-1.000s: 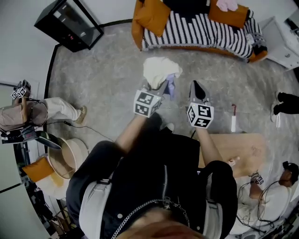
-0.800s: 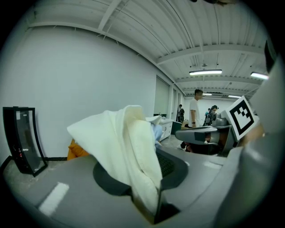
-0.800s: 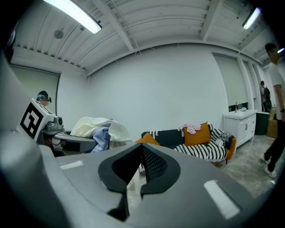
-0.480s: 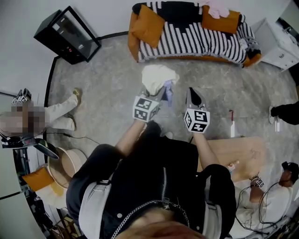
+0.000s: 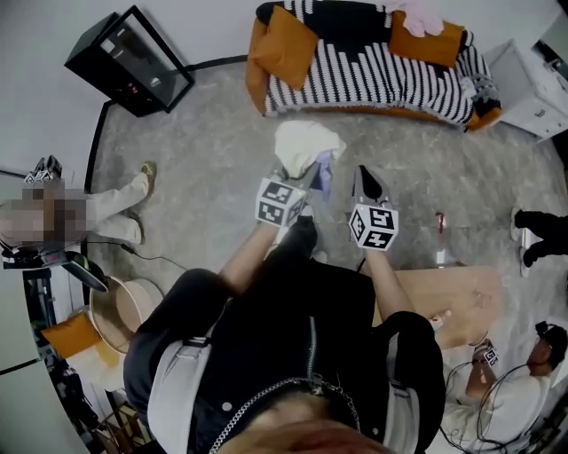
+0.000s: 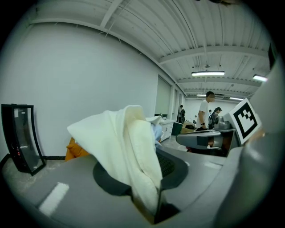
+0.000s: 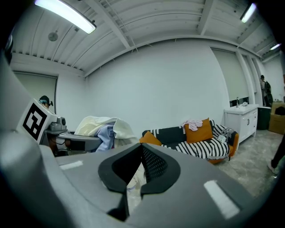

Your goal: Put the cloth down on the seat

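Head view: cream cloth point(image 5: 304, 144) bunches at the tips of the left gripper point(image 5: 300, 175), whose jaws clamp its lower folds, above grey carpet point(image 5: 195, 151) and well short of the striped sofa point(image 5: 373, 75). Right gripper point(image 5: 369, 183) rides alongside, jaws closed and empty.

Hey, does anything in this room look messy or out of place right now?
Two small things. A pink garment lies crumpled on the sofa back, atop an orange cushion. A red-and-white object lies loose on the carpet, right of the right tongs. Otherwise nothing stands out.
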